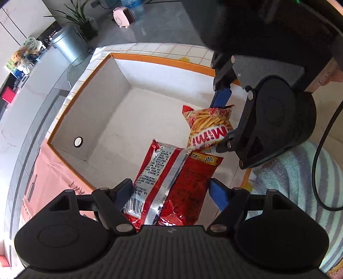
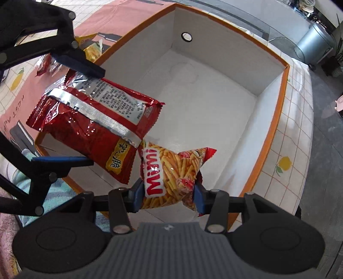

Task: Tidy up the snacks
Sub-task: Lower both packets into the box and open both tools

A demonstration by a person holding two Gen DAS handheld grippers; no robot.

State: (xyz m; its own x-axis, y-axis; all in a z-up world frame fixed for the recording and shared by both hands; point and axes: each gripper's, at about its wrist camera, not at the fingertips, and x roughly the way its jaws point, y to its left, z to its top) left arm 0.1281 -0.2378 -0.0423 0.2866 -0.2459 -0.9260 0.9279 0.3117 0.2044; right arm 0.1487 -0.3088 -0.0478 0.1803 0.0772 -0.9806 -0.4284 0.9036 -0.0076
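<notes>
Both grippers hang over the box as we sort the snacks. Our right gripper (image 2: 168,193) is closed partway, its blue pads (image 2: 138,194) pinching the Mimi fries packet (image 2: 171,171) at its waist so the film bulges above and below. Our left gripper (image 1: 169,191) stands wider, with the red foil packet (image 1: 169,182) between its fingers; we read the left pad as pressing the packet's edge, while the right pad (image 1: 218,193) sits just at the other edge, so the hold looks light.

Risk sits first with that red packet: slippery foil, caught near one end and hanging long, could slide free and drop askew or onto the orange rim (image 1: 158,59). The two packets nearly touch, and we judge that lowering them together could tangle them or knock one gripper against the other.

Beyond them, the white box (image 2: 214,103) lies open and bare below, a round hole (image 2: 186,36) in one wall. More snack packets (image 2: 92,50) wait on the tablecloth (image 2: 293,137) outside the rim. Farther off stand a grey bin (image 1: 68,45) and a potted plant (image 1: 83,19).
</notes>
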